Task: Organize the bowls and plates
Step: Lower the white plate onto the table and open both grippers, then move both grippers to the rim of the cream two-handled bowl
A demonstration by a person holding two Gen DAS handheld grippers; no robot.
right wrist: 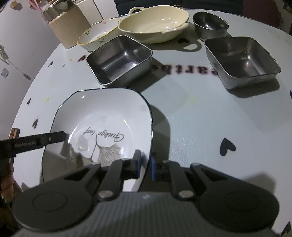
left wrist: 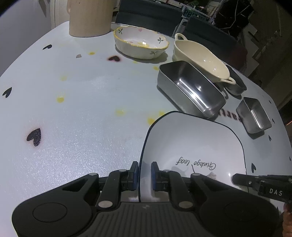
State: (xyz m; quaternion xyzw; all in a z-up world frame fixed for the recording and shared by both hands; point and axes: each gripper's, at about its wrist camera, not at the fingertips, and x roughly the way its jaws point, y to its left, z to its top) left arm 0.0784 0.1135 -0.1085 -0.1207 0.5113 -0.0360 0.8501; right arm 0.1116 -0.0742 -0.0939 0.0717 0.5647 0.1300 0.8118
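A white square plate with a dark rim and "Ginkgo leaf" print lies at the near side of the table; it also shows in the right wrist view. My left gripper straddles the plate's left rim with a small gap at each pad. My right gripper straddles its right rim the same way. Farther back stand a flowered bowl, a cream handled dish, a large steel square tray, a small steel tray and a round steel bowl.
A beige ribbed canister stands at the table's far left. The white tablecloth has heart prints. Dark chairs stand behind the table. The table edge curves away on the right.
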